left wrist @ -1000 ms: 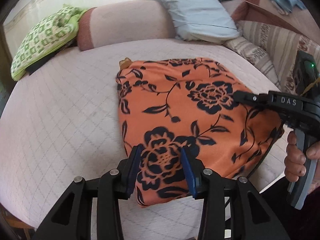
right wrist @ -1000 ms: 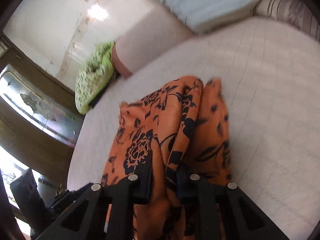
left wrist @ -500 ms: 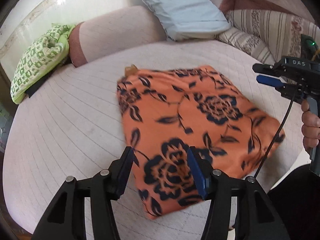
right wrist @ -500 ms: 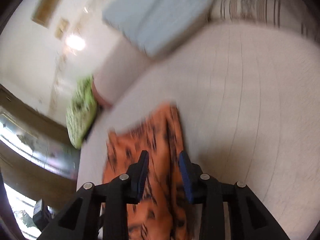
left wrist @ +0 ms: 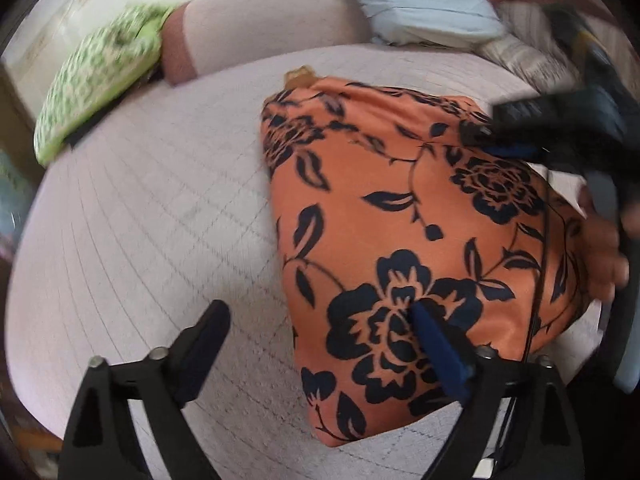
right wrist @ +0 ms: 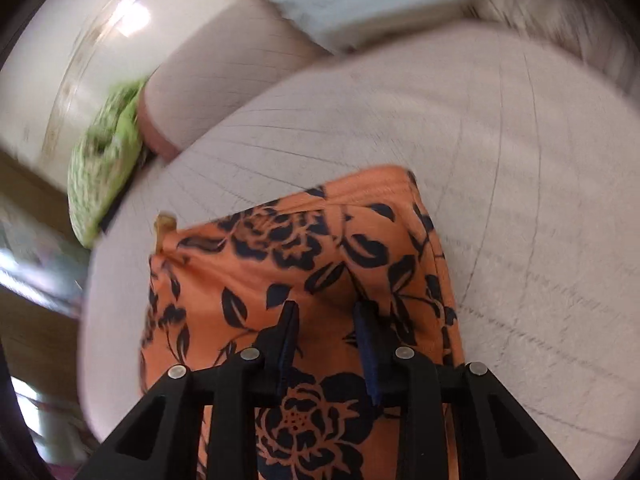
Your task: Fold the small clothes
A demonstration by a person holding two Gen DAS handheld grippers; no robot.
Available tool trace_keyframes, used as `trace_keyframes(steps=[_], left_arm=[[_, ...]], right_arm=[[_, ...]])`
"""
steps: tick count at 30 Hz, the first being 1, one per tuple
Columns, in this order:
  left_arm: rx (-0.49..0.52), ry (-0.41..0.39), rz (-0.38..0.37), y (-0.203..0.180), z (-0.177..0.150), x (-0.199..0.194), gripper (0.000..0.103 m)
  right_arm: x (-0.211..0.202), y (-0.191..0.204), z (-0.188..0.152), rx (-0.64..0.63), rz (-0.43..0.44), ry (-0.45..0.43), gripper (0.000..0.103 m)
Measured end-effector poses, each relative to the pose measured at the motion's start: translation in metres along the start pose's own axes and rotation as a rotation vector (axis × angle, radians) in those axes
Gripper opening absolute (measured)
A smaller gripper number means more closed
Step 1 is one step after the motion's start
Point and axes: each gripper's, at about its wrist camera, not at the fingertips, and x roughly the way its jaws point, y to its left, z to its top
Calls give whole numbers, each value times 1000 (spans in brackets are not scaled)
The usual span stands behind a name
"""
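Note:
An orange garment with dark floral print [left wrist: 400, 216] lies folded and flat on the pale quilted bed [left wrist: 140, 220]. My left gripper [left wrist: 320, 316] is open wide and empty, straddling the garment's near left edge, its right finger over the cloth. My right gripper [right wrist: 326, 312] is open and empty, hovering over the garment [right wrist: 280, 264]. The right gripper also shows in the left wrist view [left wrist: 560, 128] above the garment's far right part.
A green patterned pillow [left wrist: 96, 80] lies at the bed's far left. A pink bolster [left wrist: 264, 20] and a light blue pillow [left wrist: 420, 4] lie along the back. Striped cushions [left wrist: 516, 52] sit at the far right.
My right gripper let go of the garment's folded edge, opened, lifted and swung back over the cloth. My left gripper opened wider and shifted left. The garment now lies flat.

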Motion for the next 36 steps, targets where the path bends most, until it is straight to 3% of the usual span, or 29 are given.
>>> trace_keyframes(steps=[2, 6, 8, 13, 18, 21, 25, 36], left_arm=[[-87, 14, -48, 12, -4, 3, 96], [-236, 50, -114, 23, -14, 6, 96], [-253, 63, -123, 23, -17, 4, 96], [-142, 51, -42, 6, -16, -17, 96], [-28, -56, 29, -13, -11, -56, 96], [-26, -108, 41, -13, -4, -70, 96], [-32, -148, 50, -11, 3, -87, 96], [-54, -166, 63, -10, 7, -94, 96]], right_arm=[[-10, 10, -9, -68, -68, -42, 32], [-46, 12, -24, -130, -84, -127, 32], [-63, 17, -31, -166, -123, -177, 32], [-95, 33, -41, -238, -171, -267, 32], [-114, 41, -42, -272, -217, -331, 32], [-127, 43, -47, -303, -273, -384, 32], [-140, 41, -49, -303, -283, -418, 32], [-154, 32, -52, -303, -292, -453, 32]])
